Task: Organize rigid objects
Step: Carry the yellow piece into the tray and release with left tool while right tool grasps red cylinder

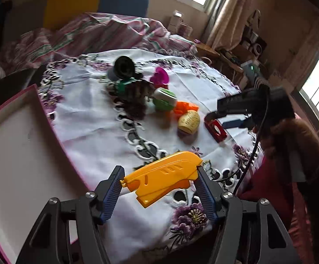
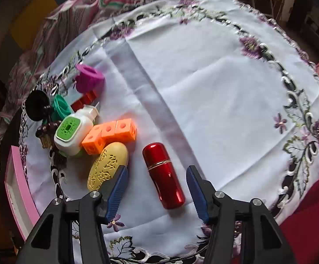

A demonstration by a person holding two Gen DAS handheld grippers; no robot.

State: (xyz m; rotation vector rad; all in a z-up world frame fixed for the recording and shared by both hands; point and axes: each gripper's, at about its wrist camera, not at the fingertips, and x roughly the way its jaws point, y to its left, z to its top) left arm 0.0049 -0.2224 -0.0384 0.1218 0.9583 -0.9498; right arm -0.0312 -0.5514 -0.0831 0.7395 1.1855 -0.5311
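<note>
We see the pink-rimmed white cardboard tray [image 1: 16, 145] cut off by the left edge. The small dark brown ridged object [image 1: 137, 92] is blurred beyond telling. A green round plastic piece [image 1: 121, 86] sits half hidden behind it.

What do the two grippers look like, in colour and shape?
Both the left gripper and the right gripper have black angular frames, silver round bolts and blue ribbed pads. A black cable hangs from the right one.

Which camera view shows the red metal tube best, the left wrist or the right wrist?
The right wrist view. There the red metal tube lies in full length on the tablecloth, sharp and near, between the open jaws. The left wrist view shows it small, far away and partly hidden by the right gripper.
</note>
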